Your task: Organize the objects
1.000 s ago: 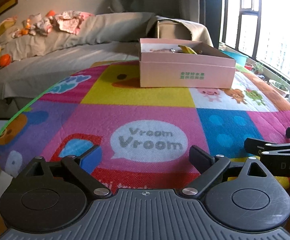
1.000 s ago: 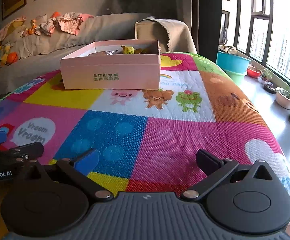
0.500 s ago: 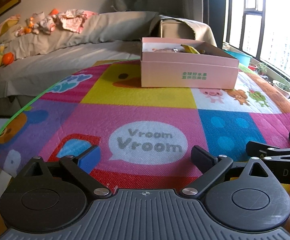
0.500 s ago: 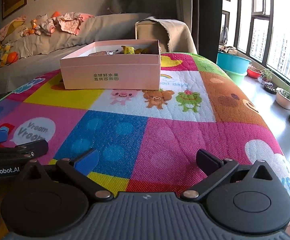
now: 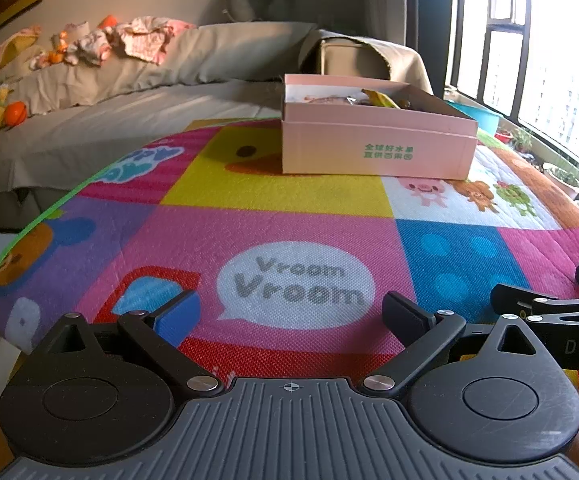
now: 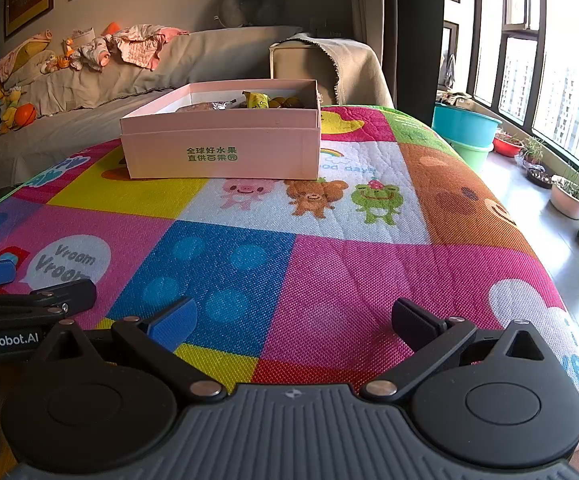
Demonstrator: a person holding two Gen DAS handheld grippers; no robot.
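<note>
The left gripper (image 5: pixel 293 314) hung low over the near edge of a colourful play mat (image 5: pixel 273 216), its jaws spread wide with nothing between them, a blue pad on one fingertip and a black pad on the other. The right gripper (image 6: pixel 293 318) sat just beside it at the same edge, equally wide apart and equally empty. Each showed at the margin of the other's view: the right one at the right border of the left wrist view, the left one at the left border of the right wrist view. The pink cardboard box (image 6: pixel 221 140), printed with green characters on its front wall, stood on the far part of the mat, well apart from both grippers, ahead and to the right of the left one and ahead and slightly to the left of the right one. It was open at the top and held a yellow packet (image 6: pixel 256 100) and some small brownish items too small to identify. Beyond the mat stood a grey sofa (image 5: pixel 129 104) with clothes (image 5: pixel 145 36) heaped on its back.
</note>
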